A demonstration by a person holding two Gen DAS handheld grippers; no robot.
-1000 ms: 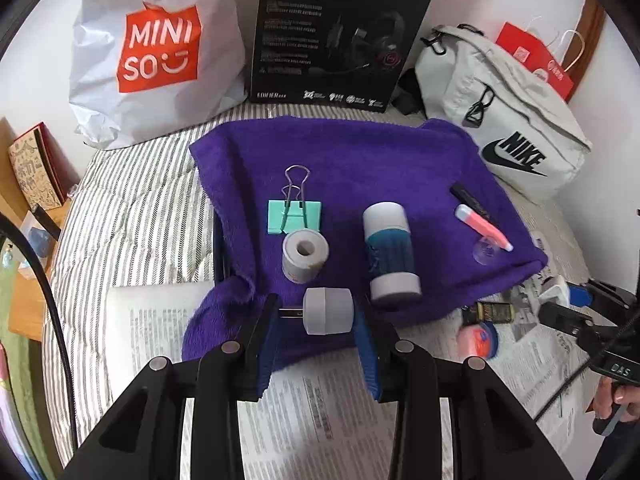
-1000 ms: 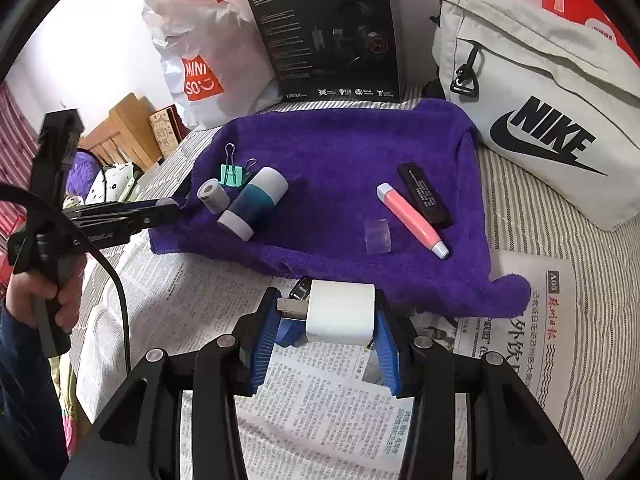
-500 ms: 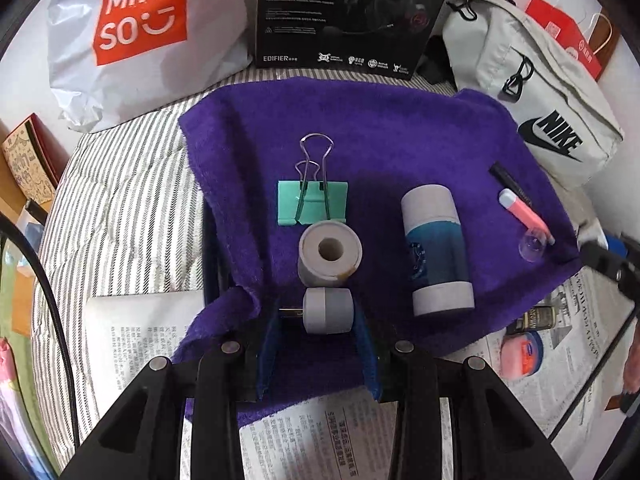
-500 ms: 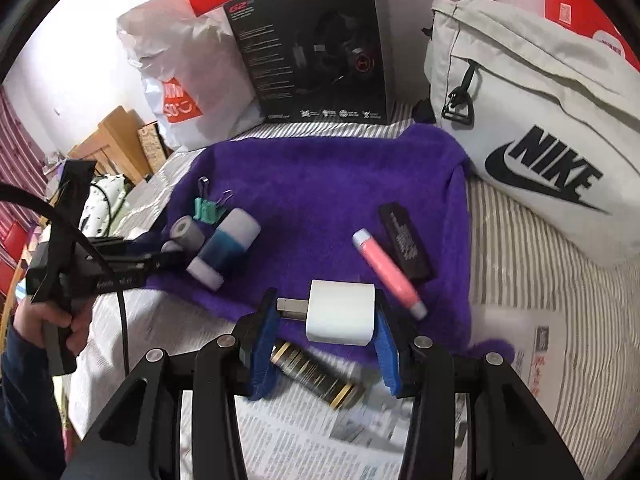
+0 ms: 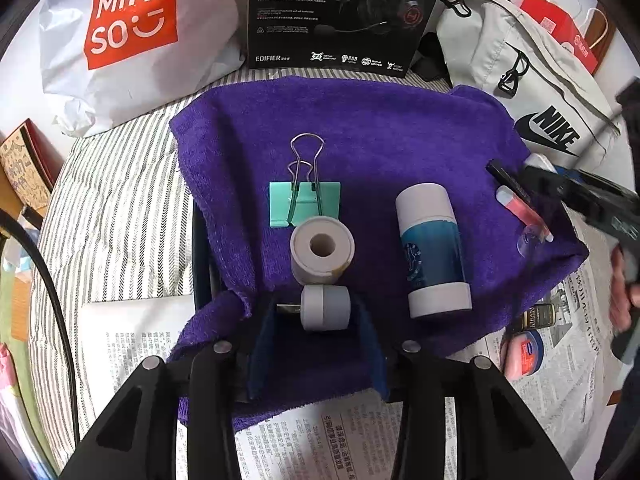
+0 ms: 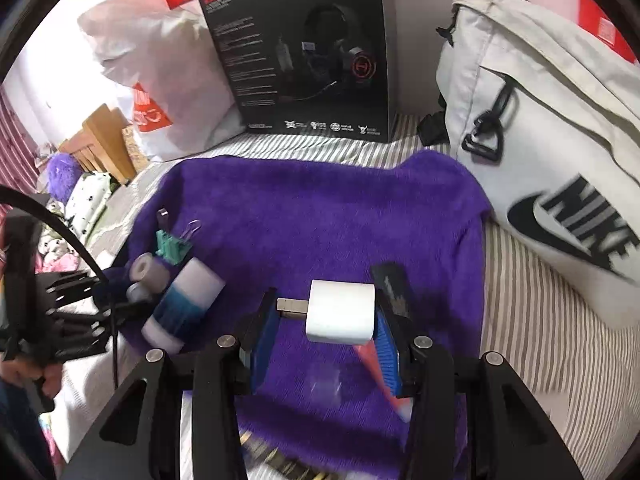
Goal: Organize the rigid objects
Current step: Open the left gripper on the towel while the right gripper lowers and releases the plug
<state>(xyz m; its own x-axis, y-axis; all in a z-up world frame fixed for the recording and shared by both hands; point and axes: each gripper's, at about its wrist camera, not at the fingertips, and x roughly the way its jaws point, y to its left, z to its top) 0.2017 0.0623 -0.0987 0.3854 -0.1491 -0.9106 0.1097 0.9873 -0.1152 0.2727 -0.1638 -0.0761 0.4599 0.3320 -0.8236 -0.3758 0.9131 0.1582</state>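
A small grey plug adapter (image 5: 325,307) lies on the purple towel (image 5: 360,132), just in front of a tape roll (image 5: 322,248). My left gripper (image 5: 316,312) straddles the adapter; its jaws are opening and the pads stand off it. A green binder clip (image 5: 306,204) and a blue-and-white cylinder (image 5: 432,248) lie close by. My right gripper (image 6: 326,316) is shut on a white charger cube (image 6: 340,312), held above the towel (image 6: 320,208). Under it lie a black stick (image 6: 394,284), a pink pen (image 6: 372,360) and a clear cap (image 6: 326,386).
A Nike bag (image 5: 532,92), a black headset box (image 5: 340,12) and a Miniso bag (image 5: 132,36) ring the far side of the striped bed. Newspaper (image 5: 320,440) covers the near edge, with a red tin (image 5: 522,354) and a dark bottle (image 5: 534,316) at right.
My left gripper sank to the towel with the small adapter and its jaws widened off it. My right gripper carried the white charger from over the newspaper to over the towel.
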